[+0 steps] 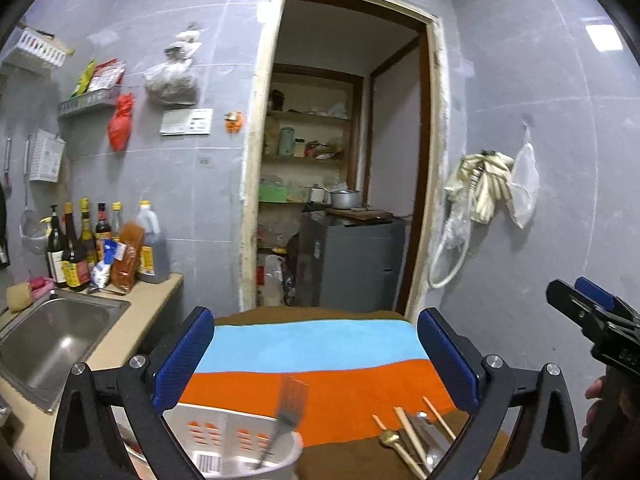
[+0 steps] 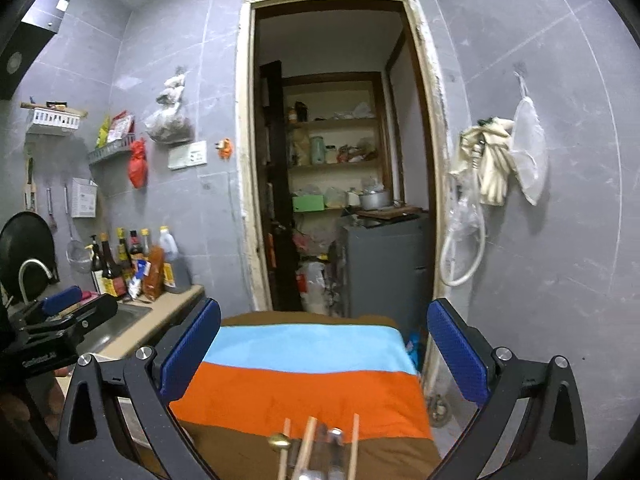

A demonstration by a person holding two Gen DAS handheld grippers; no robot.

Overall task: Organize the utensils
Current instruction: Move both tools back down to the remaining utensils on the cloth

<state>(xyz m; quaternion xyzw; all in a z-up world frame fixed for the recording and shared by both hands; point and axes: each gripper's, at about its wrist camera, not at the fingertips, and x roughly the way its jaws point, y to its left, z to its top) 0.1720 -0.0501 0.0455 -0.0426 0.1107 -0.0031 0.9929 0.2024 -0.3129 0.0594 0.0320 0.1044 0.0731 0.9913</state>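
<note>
A white utensil holder [image 1: 248,450] with slotted sides stands at the near left of the striped cloth [image 1: 320,360]. A metal fork [image 1: 286,412] stands in it, tines up. Loose utensils [image 1: 416,436] lie at the near right: a gold spoon, wooden chopsticks and silver pieces. They also show at the bottom of the right wrist view, utensils [image 2: 316,448]. My left gripper [image 1: 316,356] is open above the cloth, nothing between its blue pads. My right gripper [image 2: 324,354] is open too, and empty. Each gripper shows at the edge of the other's view.
A steel sink [image 1: 52,344] is set in the beige counter on the left, with sauce bottles [image 1: 92,240] behind it. A doorway [image 1: 344,160] straight ahead opens onto shelves and a grey cabinet [image 1: 352,264]. Bags and cloths hang on the tiled walls.
</note>
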